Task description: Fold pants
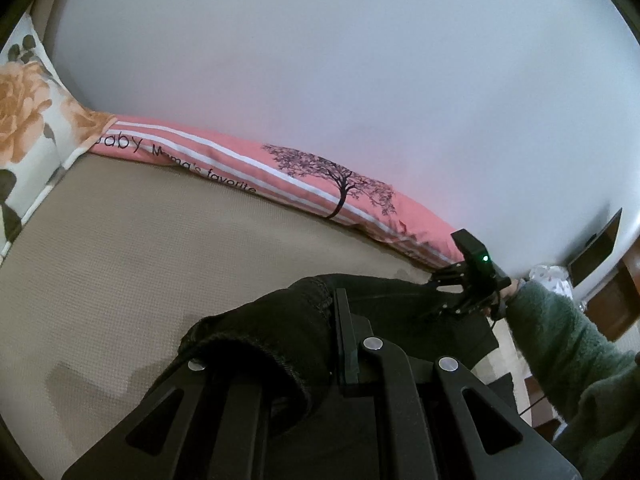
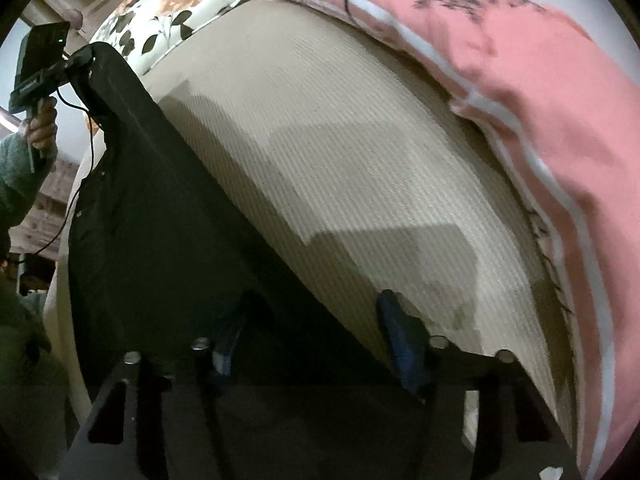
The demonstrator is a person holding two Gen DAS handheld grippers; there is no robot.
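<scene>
Beige bedsheet (image 2: pixel 360 160) underlies black pants (image 2: pixel 160 220), clenched by left gripper (image 1: pixel 328 320); right gripper (image 2: pixel 312 328) straddles them, grip unclear.

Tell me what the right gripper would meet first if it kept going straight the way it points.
Probably the black pants, whose edge already lies between the right gripper fingers; just beyond is the beige mattress cover. Depth is unclear.

A home bedroom: a bed (image 1: pixel 120 248) with a beige woven cover, a pink printed pillow (image 1: pixel 304 176), a floral pillow (image 1: pixel 28 120) and a plain pale wall (image 1: pixel 320 60).
</scene>
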